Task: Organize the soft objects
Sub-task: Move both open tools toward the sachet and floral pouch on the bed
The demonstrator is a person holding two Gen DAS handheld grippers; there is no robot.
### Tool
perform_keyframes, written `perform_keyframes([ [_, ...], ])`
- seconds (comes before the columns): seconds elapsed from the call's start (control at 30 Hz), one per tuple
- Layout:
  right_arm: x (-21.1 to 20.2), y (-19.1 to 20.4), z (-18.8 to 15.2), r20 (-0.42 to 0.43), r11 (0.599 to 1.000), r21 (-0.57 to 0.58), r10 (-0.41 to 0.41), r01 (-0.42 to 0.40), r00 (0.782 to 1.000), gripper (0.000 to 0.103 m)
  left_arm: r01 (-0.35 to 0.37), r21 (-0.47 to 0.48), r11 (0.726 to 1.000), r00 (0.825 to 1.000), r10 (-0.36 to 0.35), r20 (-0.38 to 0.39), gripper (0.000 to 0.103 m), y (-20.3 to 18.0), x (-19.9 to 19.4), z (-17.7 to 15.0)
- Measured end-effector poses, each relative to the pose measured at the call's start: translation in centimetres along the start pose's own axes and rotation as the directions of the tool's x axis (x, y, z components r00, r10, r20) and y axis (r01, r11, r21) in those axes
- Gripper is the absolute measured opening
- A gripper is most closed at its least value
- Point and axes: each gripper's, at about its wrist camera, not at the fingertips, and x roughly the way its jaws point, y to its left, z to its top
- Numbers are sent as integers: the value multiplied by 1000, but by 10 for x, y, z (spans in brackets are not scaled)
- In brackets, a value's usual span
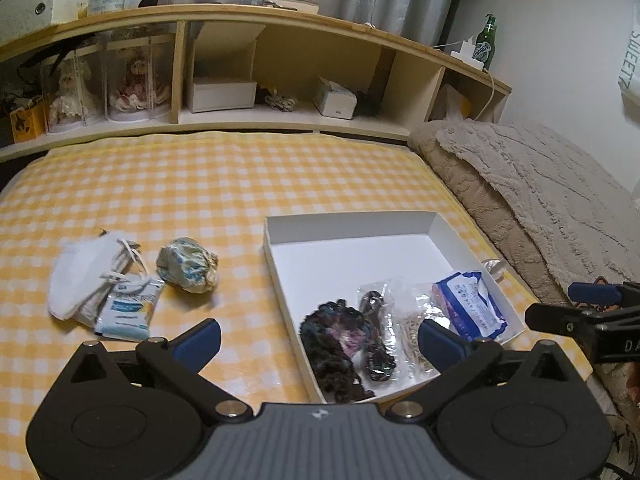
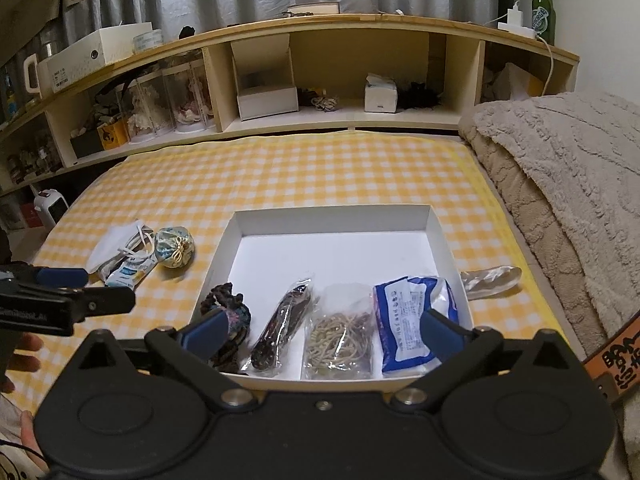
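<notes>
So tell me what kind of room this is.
Most likely a bedroom: the work surface looks like a bed under a yellow checked sheet, with a fluffy beige blanket bunched alongside and a wooden headboard shelf of boxes and keepsakes before grey curtains.

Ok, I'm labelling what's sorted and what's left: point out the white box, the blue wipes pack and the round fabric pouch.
white box (image 2: 336, 219): right wrist view, on its far inner wall.
blue wipes pack (image 2: 404, 320): right wrist view, middle of the printed wrapper.
round fabric pouch (image 1: 188, 266): left wrist view, centre of the bundle.

The white box's (image 1: 352, 228) near corner is hidden behind the left hand-held gripper (image 1: 318, 338).
</notes>
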Motion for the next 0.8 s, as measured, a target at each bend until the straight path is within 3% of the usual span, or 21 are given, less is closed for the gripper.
perform_keyframes([
  [0.43,25,34,12,24,999,6,34,-34,999,103,-70,-11,998,997,70,24,103,69,-11,9],
  [0.63,48,59,21,33,998,-8,65,-64,997,103,-141,-22,990,990,142,25,103,110,-5,7],
  [0.8,69,78,29,52,994,-18,106,-105,993,103,-137,-51,989,991,137,-5,103,140,10,1],
])
